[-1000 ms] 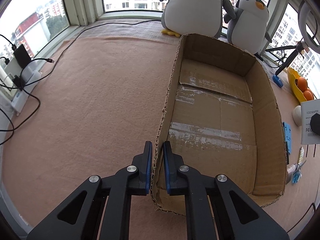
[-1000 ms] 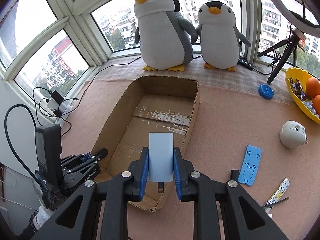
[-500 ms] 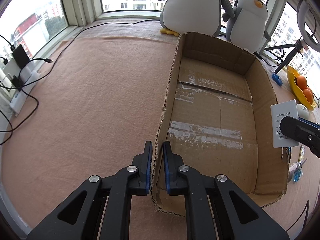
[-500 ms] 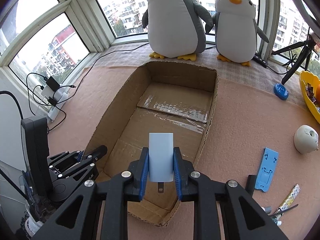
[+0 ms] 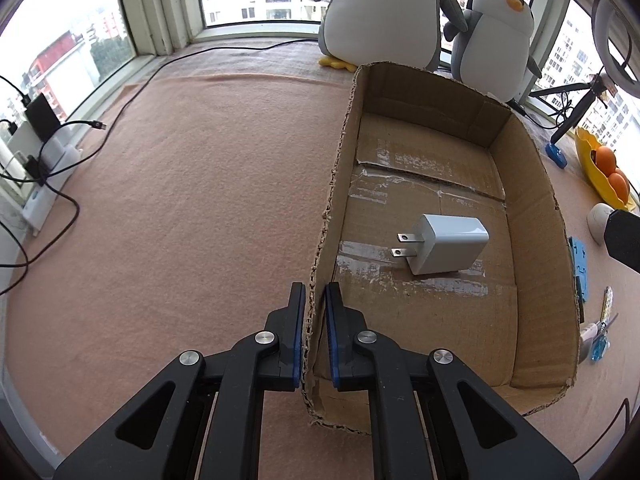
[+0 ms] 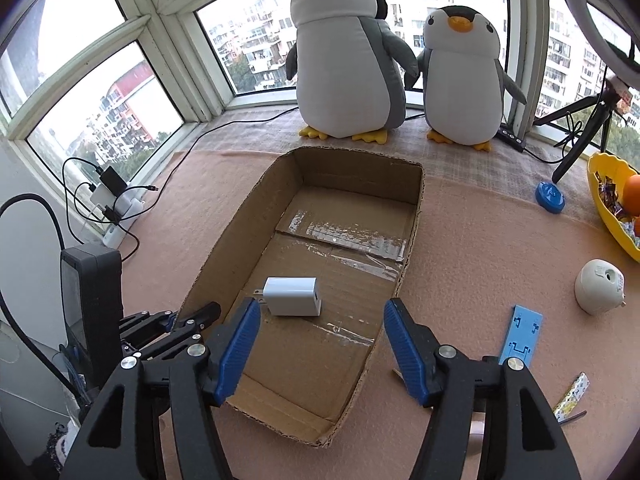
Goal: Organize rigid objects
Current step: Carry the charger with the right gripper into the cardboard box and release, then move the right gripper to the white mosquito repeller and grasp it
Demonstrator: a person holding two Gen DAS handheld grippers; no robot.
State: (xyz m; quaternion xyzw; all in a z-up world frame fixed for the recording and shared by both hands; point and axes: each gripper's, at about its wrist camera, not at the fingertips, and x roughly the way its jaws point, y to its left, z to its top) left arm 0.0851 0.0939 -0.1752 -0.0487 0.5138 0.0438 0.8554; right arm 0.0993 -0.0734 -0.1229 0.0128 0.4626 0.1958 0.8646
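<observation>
A white wall charger (image 5: 444, 249) (image 6: 292, 296) lies on its side on the floor of the open cardboard box (image 5: 532, 208) (image 6: 412, 236), prongs pointing to the left. My left gripper (image 5: 315, 308) is shut on the box's left wall near its front corner; it also shows at the left of the right wrist view as the left gripper (image 6: 188, 318). My right gripper (image 6: 320, 320) hovers over the box's near end with its jaws opening and nothing between them; the charger rests just beyond its left fingertip.
Two plush penguins (image 6: 348, 60) stand behind the box at the window. To the right lie a blue phone stand (image 6: 520, 336), a white round device (image 6: 600, 286), a blue disc (image 6: 550, 197), a yellow fruit bowl (image 6: 608, 208) and a tripod (image 6: 580, 128). Cables and a power strip (image 5: 44, 168) sit at the left.
My right gripper's jaws spread apart and let go of the white charger, which dropped onto the box floor. The left gripper kept its hold on the box wall.
</observation>
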